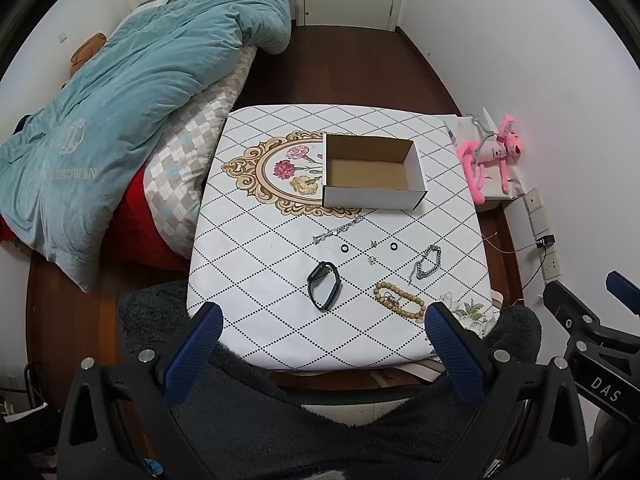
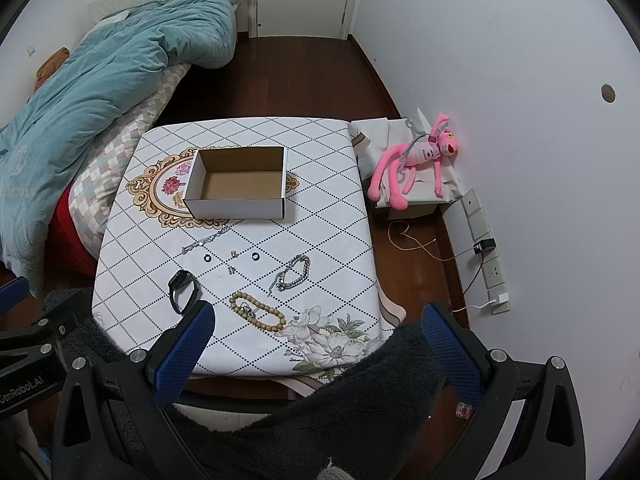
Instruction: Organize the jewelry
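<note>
An open, empty cardboard box (image 1: 372,172) (image 2: 238,184) stands on the patterned table (image 1: 280,320) (image 2: 332,240). In front of it lie a thin silver chain (image 1: 338,230) (image 2: 206,240), two small black rings (image 1: 345,248) (image 1: 394,246), small earrings (image 1: 373,252), a black wristband (image 1: 325,286) (image 2: 183,286), a wooden bead bracelet (image 1: 400,300) (image 2: 258,312) and a chunky silver chain bracelet (image 1: 428,262) (image 2: 294,272). My left gripper (image 1: 324,328) is open and empty, above the table's near edge. My right gripper (image 2: 318,326) is open and empty, near the front right corner.
A bed with a teal duvet (image 1: 120,100) lies left of the table. A pink plush toy (image 2: 416,160) sits on a box by the right wall, with wall sockets and cables (image 2: 488,248) below. Dark fuzzy fabric (image 1: 280,412) lies under both grippers.
</note>
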